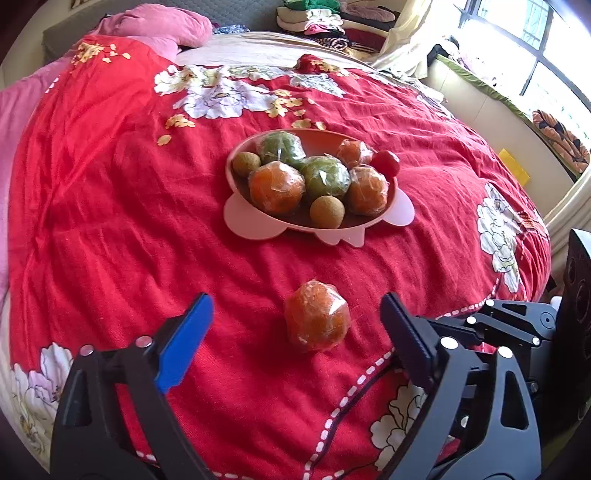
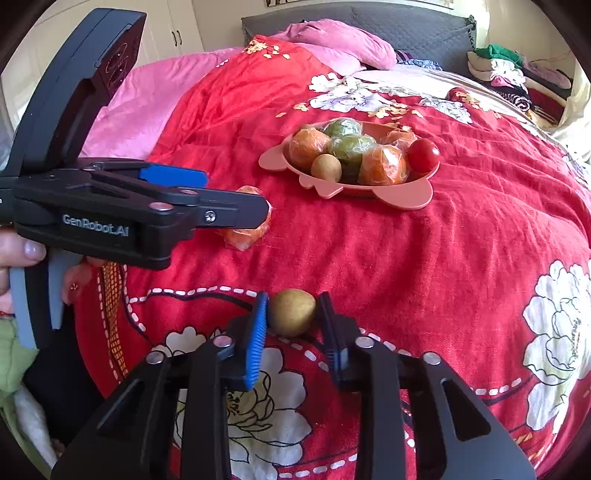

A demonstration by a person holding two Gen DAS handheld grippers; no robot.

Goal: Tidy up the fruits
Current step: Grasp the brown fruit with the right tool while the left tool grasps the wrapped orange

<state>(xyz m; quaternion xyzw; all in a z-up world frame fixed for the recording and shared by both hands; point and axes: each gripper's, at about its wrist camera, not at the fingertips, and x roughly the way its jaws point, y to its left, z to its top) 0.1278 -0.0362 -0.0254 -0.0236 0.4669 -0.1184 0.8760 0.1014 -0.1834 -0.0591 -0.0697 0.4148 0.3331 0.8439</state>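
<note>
A plastic-wrapped orange [image 1: 317,321] lies on the red quilt between the fingers of my left gripper [image 1: 295,302]. That gripper is open and its pads stand clear of the orange on both sides. The right wrist view shows the same left gripper [image 2: 229,192] from the side, over the orange [image 2: 243,236]. My right gripper [image 2: 293,299] is shut on a small brown-yellow fruit [image 2: 291,312] resting on the quilt. Behind them a pink plate [image 1: 258,225] [image 2: 406,201] holds wrapped oranges, green fruits, brown round fruits and a red tomato [image 1: 386,162] at its rim.
Everything sits on a bed under a red floral quilt [image 1: 110,221]. A pink pillow [image 1: 159,26] and a stack of folded clothes [image 1: 325,22] lie at the head end. A window [image 1: 535,48] is on the right, and a hand [image 2: 22,251] holds the left gripper.
</note>
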